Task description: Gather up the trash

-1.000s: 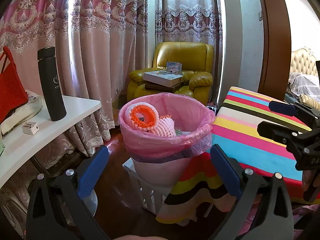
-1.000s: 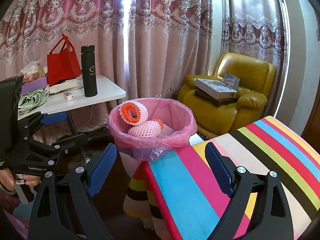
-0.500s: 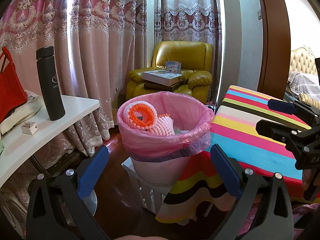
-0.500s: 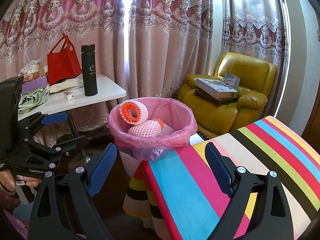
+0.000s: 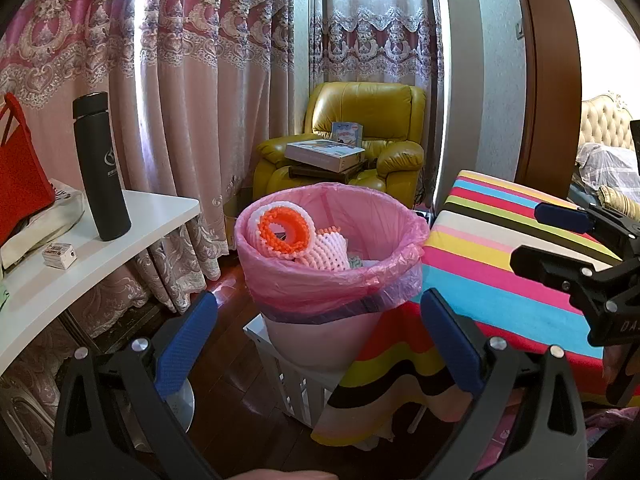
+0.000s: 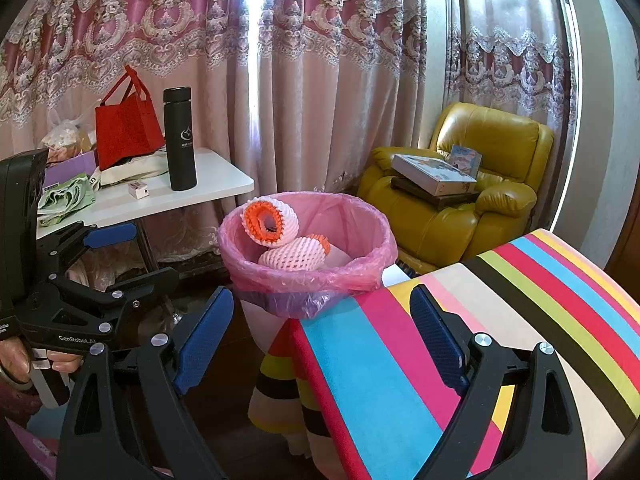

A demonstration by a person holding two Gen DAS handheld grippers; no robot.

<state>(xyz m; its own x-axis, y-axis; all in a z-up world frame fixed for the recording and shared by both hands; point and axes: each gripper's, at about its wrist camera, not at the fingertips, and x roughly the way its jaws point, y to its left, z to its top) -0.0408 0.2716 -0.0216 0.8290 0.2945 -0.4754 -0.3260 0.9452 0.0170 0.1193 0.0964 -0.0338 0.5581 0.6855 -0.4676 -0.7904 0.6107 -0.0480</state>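
A bin lined with a pink bag [image 5: 332,280] [image 6: 304,276] stands between the white table and the striped table. Two white-and-orange foam fruit nets [image 5: 286,230] [image 6: 270,222] lie inside it, with bits of paper under them. My left gripper [image 5: 320,344] is open and empty, just in front of the bin. It also shows in the right wrist view [image 6: 132,252]. My right gripper [image 6: 322,344] is open and empty, over the corner of the striped cloth [image 6: 460,340]. It shows at the right of the left wrist view [image 5: 544,236].
A white side table [image 6: 216,184] on the left holds a black flask [image 6: 180,140], a red bag [image 6: 126,128] and a small box [image 6: 139,190]. A yellow armchair [image 6: 472,196] with books stands behind. Curtains hang at the back. A white crate [image 5: 292,380] sits under the bin.
The left wrist view has shifted slightly, with the bin and flask a little lower and to the left. Both grippers stay open and empty.
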